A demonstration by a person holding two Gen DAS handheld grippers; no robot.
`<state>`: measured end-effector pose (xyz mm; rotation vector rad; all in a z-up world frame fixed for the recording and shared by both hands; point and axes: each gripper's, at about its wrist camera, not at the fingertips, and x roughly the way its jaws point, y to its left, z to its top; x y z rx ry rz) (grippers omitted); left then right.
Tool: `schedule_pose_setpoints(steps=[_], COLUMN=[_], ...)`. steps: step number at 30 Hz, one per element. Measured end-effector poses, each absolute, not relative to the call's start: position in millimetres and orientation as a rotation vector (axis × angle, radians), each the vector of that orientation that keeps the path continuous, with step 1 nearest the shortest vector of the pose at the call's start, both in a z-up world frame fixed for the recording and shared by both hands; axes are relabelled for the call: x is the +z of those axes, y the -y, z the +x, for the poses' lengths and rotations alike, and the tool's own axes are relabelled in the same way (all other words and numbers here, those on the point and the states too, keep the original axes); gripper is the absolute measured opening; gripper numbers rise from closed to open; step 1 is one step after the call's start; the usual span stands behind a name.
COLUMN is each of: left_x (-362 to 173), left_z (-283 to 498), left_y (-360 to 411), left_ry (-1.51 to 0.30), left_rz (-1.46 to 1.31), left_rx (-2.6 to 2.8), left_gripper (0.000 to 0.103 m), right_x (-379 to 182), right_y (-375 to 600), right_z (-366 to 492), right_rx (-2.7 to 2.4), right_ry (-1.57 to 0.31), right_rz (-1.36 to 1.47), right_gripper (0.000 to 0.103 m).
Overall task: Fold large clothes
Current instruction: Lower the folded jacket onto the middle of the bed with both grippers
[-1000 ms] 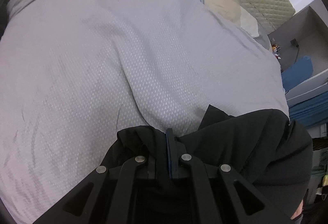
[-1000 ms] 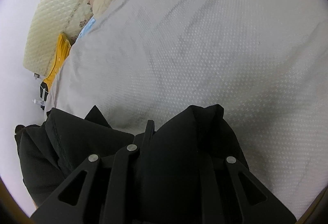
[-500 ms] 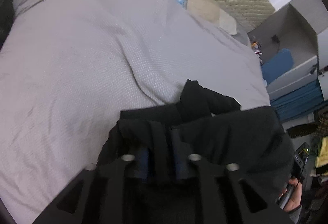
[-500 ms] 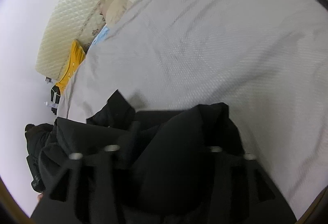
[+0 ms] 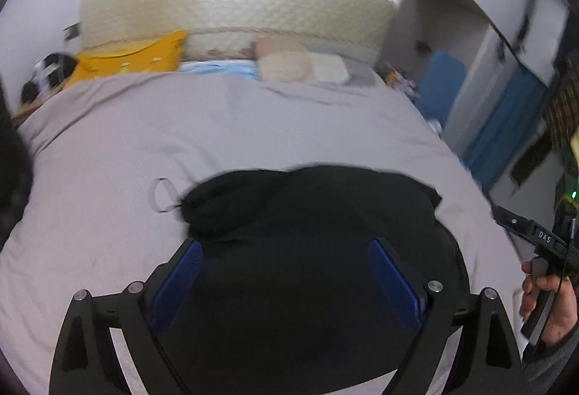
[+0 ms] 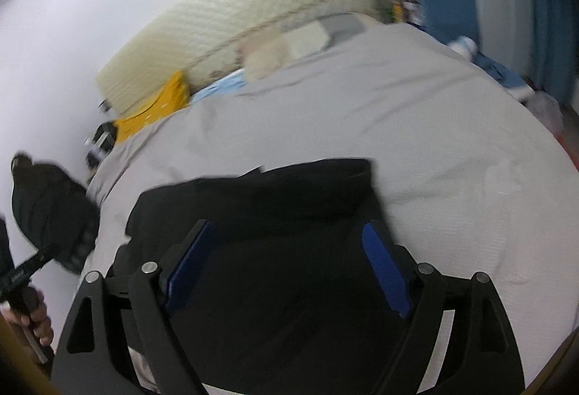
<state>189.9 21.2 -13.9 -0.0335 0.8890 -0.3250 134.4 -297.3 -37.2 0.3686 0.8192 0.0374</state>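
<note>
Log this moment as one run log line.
left gripper: open, jaws just opened | right gripper: open, jaws just opened | black garment: released on bed

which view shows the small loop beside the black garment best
The left wrist view: the thin grey loop lies on the grey bedcover at the left corner of the folded black garment. The right wrist view does not show it.
</note>
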Motion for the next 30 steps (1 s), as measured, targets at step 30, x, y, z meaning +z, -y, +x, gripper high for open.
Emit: schedule_pose_setpoints(steps=[30], left_x=[-173.4], left_z=[280.9], left_y=[69.8], left_ry=[-0.900], left_rz=[0.067], left_rx=[-0.276], left_gripper=[0.103], right_x=[-169.2], right_y=[231.4], right_z=[216.7], right_rx=[0.045], right_ry=[-0.737], right_rz=[0.145], right_gripper=[0.103])
